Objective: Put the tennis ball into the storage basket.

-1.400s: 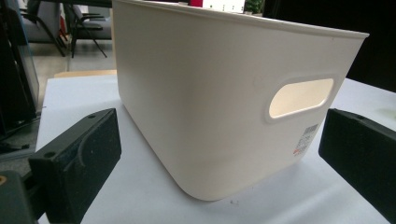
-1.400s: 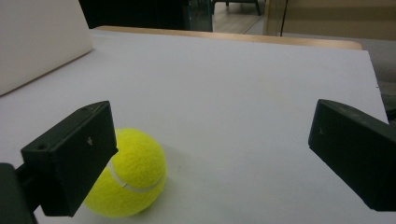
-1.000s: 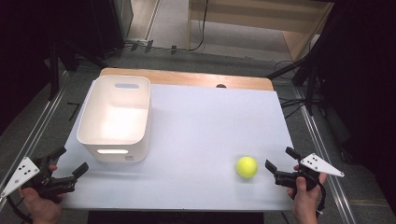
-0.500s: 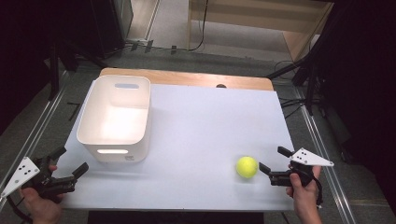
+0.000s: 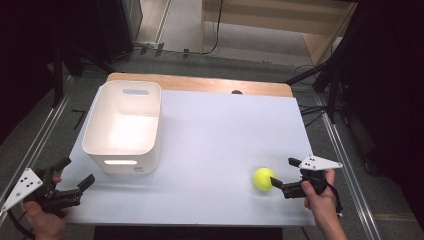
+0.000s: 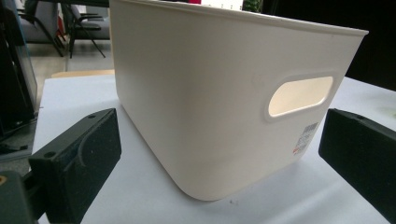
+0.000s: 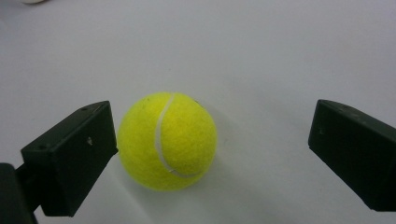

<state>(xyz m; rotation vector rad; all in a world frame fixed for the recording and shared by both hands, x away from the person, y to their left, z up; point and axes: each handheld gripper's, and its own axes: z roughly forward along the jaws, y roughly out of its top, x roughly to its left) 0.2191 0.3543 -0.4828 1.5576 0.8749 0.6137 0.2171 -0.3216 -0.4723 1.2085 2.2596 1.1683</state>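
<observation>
white bin (image 6: 210,102), spread claw (image 6: 224,154) before it

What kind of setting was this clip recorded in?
Probably a lab or studio data-collection rig, not a home: a white-topped table flanked by metal rails, cables trailing on the grey floor, and staged props, a white plastic bin and a yellow-green tennis ball.

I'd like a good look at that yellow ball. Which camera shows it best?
The right gripper view: the tennis ball sits large and sharp between the open jaws, seam visible. The high view shows it small on the white table, beside the right gripper.
</observation>
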